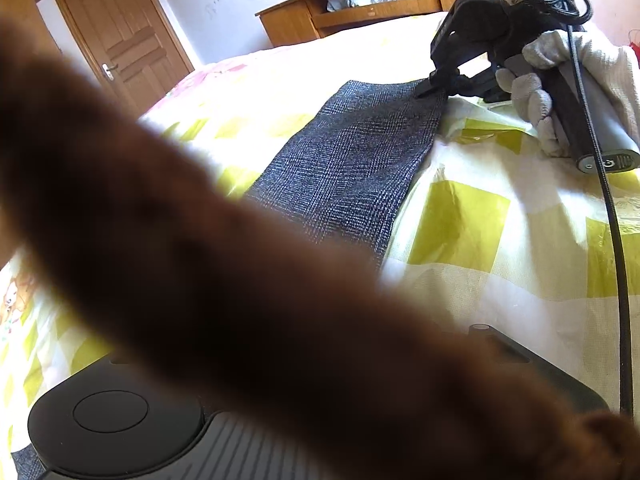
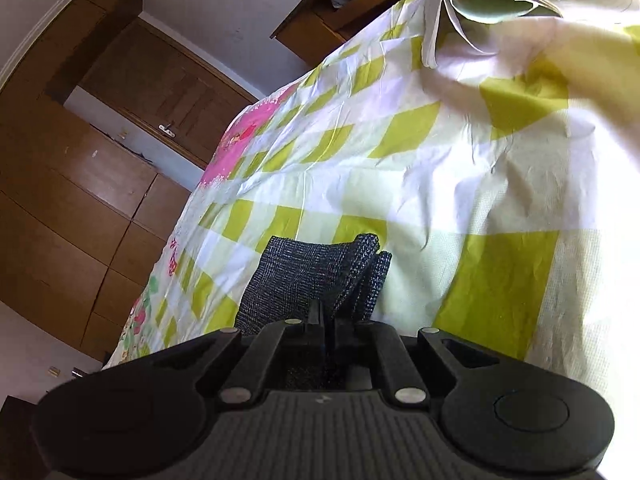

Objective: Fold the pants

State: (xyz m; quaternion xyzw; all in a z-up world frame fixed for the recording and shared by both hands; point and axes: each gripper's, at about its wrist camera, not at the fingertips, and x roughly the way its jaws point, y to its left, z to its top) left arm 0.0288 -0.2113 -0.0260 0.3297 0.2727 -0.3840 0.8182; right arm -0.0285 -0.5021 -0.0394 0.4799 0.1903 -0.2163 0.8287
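Note:
The pants (image 1: 352, 156) are dark blue-grey checked fabric lying as a long strip on the bed. In the left wrist view my right gripper (image 1: 428, 90) is shut on the far corner of the strip, held by a gloved hand. In the right wrist view the right gripper (image 2: 328, 312) is shut, with bunched folds of the pants (image 2: 316, 268) pinched between its fingers. A blurred brown shape (image 1: 240, 280), very close to the lens, hides my left gripper's fingers, so I cannot tell their state.
A yellow-green and white checked bedsheet (image 1: 480, 240) covers the bed. A wooden door (image 1: 120, 40) and a wooden shelf unit (image 1: 360, 8) stand behind. A black cable (image 1: 612, 208) hangs down at the right. Folded white bedding (image 2: 500, 8) lies at the far end of the bed.

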